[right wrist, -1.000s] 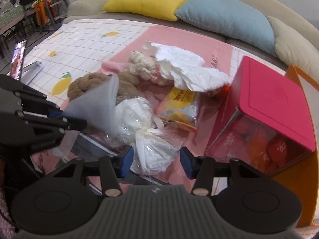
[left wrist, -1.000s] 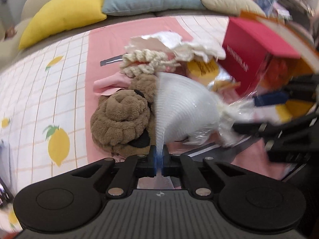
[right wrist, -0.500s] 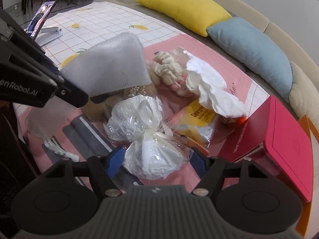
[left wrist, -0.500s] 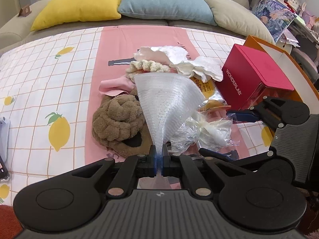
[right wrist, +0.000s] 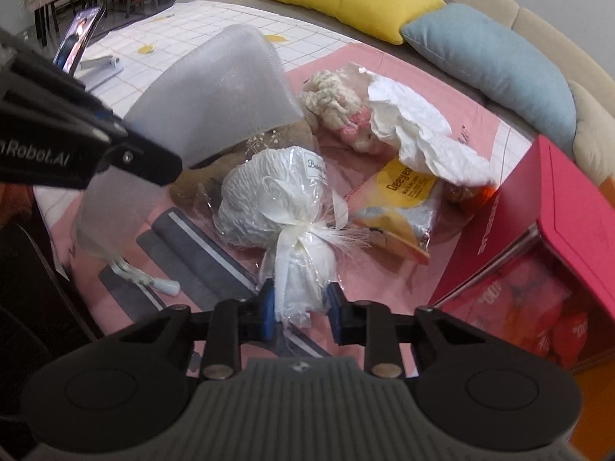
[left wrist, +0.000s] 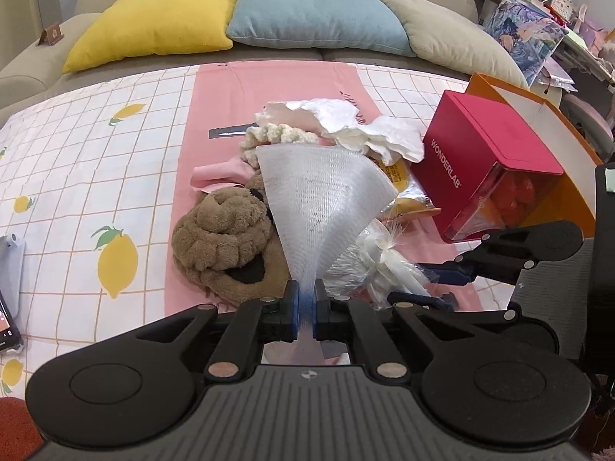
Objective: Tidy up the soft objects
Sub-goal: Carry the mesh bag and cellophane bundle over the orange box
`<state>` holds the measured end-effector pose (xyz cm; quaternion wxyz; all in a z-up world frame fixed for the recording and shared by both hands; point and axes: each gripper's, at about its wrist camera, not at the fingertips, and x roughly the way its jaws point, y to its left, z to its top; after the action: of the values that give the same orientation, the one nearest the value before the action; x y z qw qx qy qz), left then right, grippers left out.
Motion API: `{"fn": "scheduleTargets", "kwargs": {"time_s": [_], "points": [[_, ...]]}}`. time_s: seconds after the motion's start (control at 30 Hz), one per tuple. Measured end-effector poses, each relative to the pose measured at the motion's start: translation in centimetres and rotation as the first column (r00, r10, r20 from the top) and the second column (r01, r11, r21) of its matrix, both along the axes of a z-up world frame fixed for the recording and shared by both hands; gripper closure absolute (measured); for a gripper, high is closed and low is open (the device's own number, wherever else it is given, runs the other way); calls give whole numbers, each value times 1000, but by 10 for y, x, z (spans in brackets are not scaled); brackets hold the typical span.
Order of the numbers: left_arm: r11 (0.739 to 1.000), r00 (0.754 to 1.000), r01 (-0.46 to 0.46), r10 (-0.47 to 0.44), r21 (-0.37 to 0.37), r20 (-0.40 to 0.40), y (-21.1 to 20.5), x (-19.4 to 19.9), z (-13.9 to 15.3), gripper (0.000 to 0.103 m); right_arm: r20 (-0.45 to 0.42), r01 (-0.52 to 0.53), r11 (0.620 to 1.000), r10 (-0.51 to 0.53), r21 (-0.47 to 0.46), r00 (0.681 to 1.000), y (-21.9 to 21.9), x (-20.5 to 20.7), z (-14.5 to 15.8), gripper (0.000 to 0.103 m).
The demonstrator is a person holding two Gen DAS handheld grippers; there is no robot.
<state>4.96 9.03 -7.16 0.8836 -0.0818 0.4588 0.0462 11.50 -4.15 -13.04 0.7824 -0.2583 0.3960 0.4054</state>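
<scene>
My left gripper (left wrist: 305, 307) is shut on a white foam mesh sleeve (left wrist: 323, 199), which fans upward above the pile; the sleeve also shows in the right wrist view (right wrist: 207, 96). My right gripper (right wrist: 300, 307) is closed around the end of a cellophane-wrapped white bundle tied with a ribbon (right wrist: 276, 199); the bundle also shows in the left wrist view (left wrist: 380, 257). A brown plush toy (left wrist: 226, 238), a cream and pink knitted toy (right wrist: 338, 115) and crumpled white paper (right wrist: 415, 134) lie on the pink mat (left wrist: 269, 88).
A red box with a clear lower part (left wrist: 488, 161) stands at the right, by an orange bag (left wrist: 576, 176). A yellow snack packet (right wrist: 403, 192) lies in the pile. Yellow, blue and beige cushions (left wrist: 319, 15) line the back. A phone (left wrist: 7, 288) sits at left.
Both grippers rose and pulled back from the pile. My right gripper's fingers closed in from wide open onto the wrapped bundle. The left gripper kept its hold on the mesh sleeve.
</scene>
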Motion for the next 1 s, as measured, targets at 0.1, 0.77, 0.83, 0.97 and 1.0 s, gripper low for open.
{"fn": "scheduleTargets", "kwargs": {"time_s": [0.1, 0.77, 0.83, 0.97, 1.0], "points": [[1000, 1000, 3, -3, 0, -5, -2, -1, 2, 98, -21, 30, 1000, -30, 3, 999, -3, -1, 5, 79], [996, 987, 20, -5, -92, 163, -29, -1, 77, 101, -51, 359, 897, -358, 257, 932, -99, 1, 121, 79], [994, 983, 45, -26, -103, 184, -36, 5, 87, 101, -49, 393, 878, -395, 273, 917, -114, 7, 130, 79], [985, 972, 109, -77, -132, 222, -55, 22, 105, 101, -18, 446, 845, -462, 296, 887, -142, 17, 147, 79], [983, 968, 128, -94, -133, 232, -60, 28, 109, 101, -10, 458, 837, -478, 300, 878, -148, 20, 151, 79]]}}
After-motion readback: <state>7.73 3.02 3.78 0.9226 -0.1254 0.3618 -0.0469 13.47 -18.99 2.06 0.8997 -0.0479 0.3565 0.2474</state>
